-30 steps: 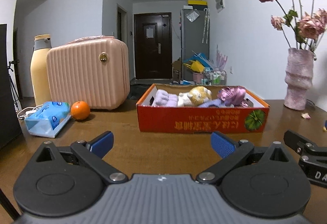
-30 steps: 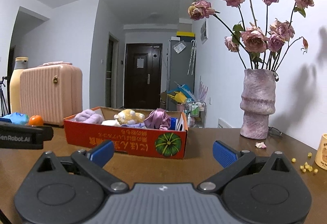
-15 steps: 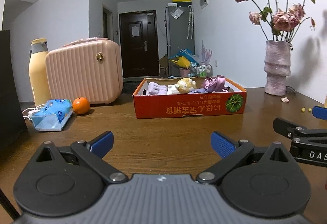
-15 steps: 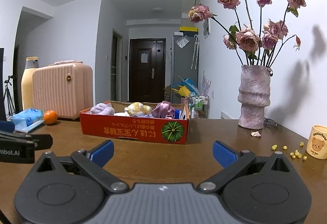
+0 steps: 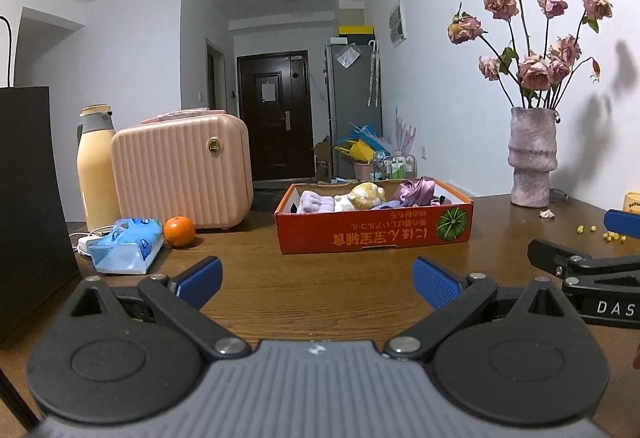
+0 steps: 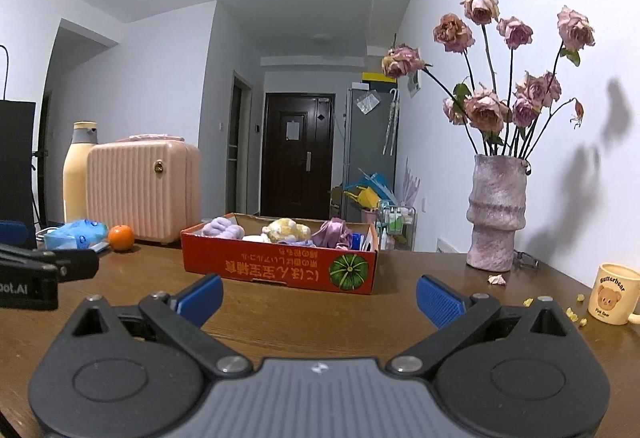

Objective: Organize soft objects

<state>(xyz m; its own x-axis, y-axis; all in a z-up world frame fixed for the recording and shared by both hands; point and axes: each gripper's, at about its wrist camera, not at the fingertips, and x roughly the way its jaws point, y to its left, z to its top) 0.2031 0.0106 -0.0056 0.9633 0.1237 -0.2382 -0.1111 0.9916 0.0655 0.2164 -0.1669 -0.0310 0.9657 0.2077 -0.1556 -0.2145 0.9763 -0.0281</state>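
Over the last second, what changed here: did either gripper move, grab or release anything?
Both grippers backed away from the red box, which looks smaller and farther in both views. The left gripper and right gripper are open and empty as before. The soft items in the box, orange and vase stayed put.

Your left wrist view sits low over the table, facing the red box and the far door. Your right wrist view runs parallel, to its right, nearer the vase. Both share box, suitcase and vase.
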